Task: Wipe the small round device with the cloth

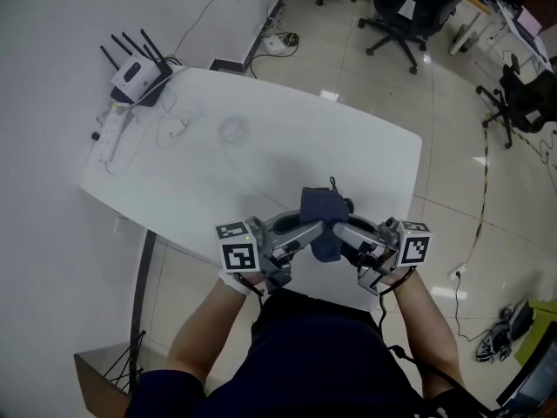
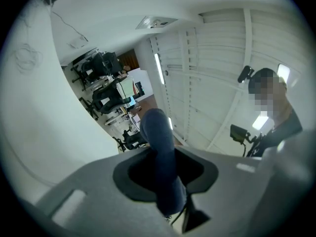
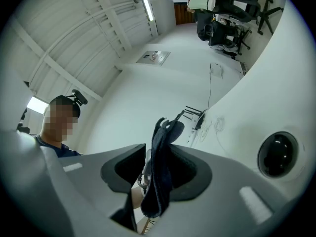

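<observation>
A dark blue cloth (image 1: 320,212) bunches between the two grippers' tips over the white table's (image 1: 261,146) near edge. My left gripper (image 1: 315,232) is shut on it; in the left gripper view the cloth (image 2: 160,147) rises as a thick column out of that gripper (image 2: 165,181). My right gripper (image 1: 341,233) is open, and the cloth (image 3: 160,167) hangs loosely inside that gripper (image 3: 155,181) with a gap beside it. The small round black device (image 3: 278,154) lies on the table just past the right gripper. In the head view the device (image 1: 348,205) peeks out behind the cloth.
A router with antennas (image 1: 137,77) and a white power strip (image 1: 109,133) sit at the table's far left corner, with a thin white cable (image 1: 233,131) coiled nearby. Office chairs (image 1: 405,11) stand on the floor beyond the table. The person's forearms reach in from below.
</observation>
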A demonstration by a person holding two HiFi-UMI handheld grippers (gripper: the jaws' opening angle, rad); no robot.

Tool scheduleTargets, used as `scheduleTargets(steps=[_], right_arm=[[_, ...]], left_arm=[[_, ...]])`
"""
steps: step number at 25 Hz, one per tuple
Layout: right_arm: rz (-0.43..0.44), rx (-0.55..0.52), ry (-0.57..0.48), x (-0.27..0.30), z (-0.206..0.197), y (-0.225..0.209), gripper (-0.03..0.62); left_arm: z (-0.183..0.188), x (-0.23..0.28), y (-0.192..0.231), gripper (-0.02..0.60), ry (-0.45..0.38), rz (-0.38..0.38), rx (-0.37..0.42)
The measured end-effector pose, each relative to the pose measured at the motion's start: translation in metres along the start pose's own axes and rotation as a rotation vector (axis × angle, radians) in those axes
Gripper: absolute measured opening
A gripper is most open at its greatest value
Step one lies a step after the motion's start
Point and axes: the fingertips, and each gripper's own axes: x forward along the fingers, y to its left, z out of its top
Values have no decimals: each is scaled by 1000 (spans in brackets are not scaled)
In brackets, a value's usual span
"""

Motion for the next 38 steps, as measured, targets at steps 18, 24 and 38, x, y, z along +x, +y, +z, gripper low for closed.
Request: scheduleTargets(steps=[18, 24, 38], right_arm=[[-659, -372, 29, -61, 15, -90, 64], [-758, -374, 22, -69, -6, -108, 60], [-756, -328, 13, -82, -5, -114, 60]], left_arm=[[-26, 1, 196, 89, 629, 519, 261], [-82, 27, 230, 89, 948, 431, 118], [-57, 52, 162, 89, 958, 272, 244]])
